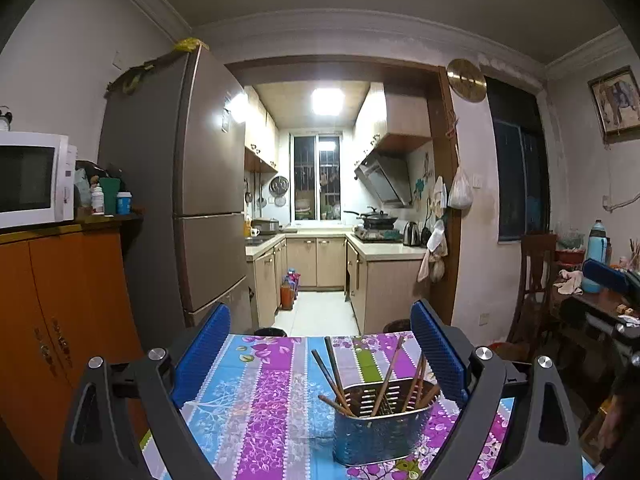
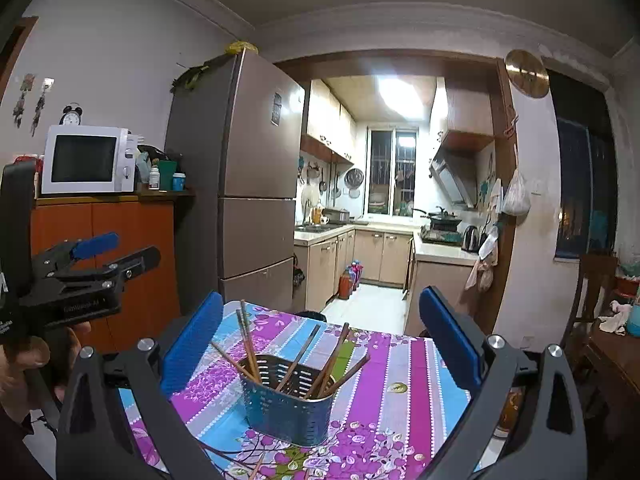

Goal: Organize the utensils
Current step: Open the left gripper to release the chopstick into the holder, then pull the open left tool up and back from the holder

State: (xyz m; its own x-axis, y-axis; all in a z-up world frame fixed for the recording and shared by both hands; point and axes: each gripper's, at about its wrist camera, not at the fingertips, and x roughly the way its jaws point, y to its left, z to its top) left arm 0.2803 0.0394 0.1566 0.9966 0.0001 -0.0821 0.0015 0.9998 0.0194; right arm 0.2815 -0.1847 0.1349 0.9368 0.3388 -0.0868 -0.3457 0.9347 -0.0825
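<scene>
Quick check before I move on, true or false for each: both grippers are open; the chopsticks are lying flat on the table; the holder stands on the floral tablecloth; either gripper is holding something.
1. Both the left gripper and the right gripper are open. True.
2. The brown wooden chopsticks lie flat on the table. False: they stand leaning in the perforated blue metal utensil holder.
3. The holder stands on the purple and blue floral tablecloth. True.
4. One gripper is holding something. False: both are empty, apart from the holder.

Left claw (image 1: 320,348) and right claw (image 2: 320,332) both gape wide, holding nothing.
</scene>
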